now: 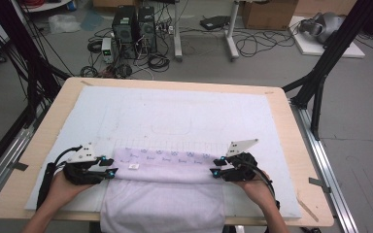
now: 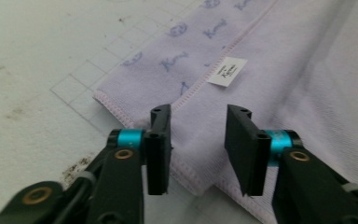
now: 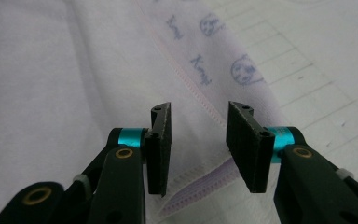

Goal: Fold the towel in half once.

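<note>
Lilac towel [image 1: 167, 182], blue-printed border

Wooden table [image 1: 44, 127] under a white gridded mat [image 1: 175, 114], two black computer towers [image 1: 135, 25] among tangled cables [image 1: 155, 60] on the grey floor beyond, cardboard box [image 1: 268, 13] far right of them, black frame struts [image 1: 326, 63] at the table's right, metal rail [image 1: 331, 170] alongside.

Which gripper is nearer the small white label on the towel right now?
Left. The left gripper sits at the towel's left folded edge, with the white label just beside it. The right gripper is at the opposite edge, most of the towel's width away.
</note>
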Motion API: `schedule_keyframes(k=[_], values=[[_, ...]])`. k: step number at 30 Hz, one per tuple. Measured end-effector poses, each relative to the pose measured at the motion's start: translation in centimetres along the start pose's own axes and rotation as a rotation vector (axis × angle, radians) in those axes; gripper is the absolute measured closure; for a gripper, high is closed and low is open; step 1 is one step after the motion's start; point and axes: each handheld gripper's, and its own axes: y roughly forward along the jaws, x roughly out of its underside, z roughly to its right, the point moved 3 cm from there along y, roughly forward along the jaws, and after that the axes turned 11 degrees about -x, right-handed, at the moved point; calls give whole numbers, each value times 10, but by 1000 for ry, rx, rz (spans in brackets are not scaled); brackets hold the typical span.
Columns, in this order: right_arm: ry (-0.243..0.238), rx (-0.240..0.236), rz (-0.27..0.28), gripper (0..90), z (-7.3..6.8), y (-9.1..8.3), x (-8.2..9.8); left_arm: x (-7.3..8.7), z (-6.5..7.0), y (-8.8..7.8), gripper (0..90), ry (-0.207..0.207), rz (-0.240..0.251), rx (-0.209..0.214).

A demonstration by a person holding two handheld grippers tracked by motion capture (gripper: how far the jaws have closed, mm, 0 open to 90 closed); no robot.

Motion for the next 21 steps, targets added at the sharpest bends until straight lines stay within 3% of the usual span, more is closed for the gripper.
schedule_keyframes(k=[3,6,7,11,16,19,21], values=[[10,-21,-47,660,1,10,5,1,0,10,662,3,-21,20],[9,-53,-34,785,0,11,8,-2,0,10,844,8,-11,26],[9,-54,-36,826,0,9,8,-2,0,8,864,7,-10,23],[-25,-33,7,887,-6,-1,5,-5,2,-2,878,18,19,11],[-54,-11,66,893,-14,-18,0,-10,2,-18,881,16,61,4],[-43,-17,53,772,-13,-15,-1,-9,2,-15,875,17,49,10],[-48,-6,20,729,-10,-6,-2,-8,1,-8,802,-1,33,1]])
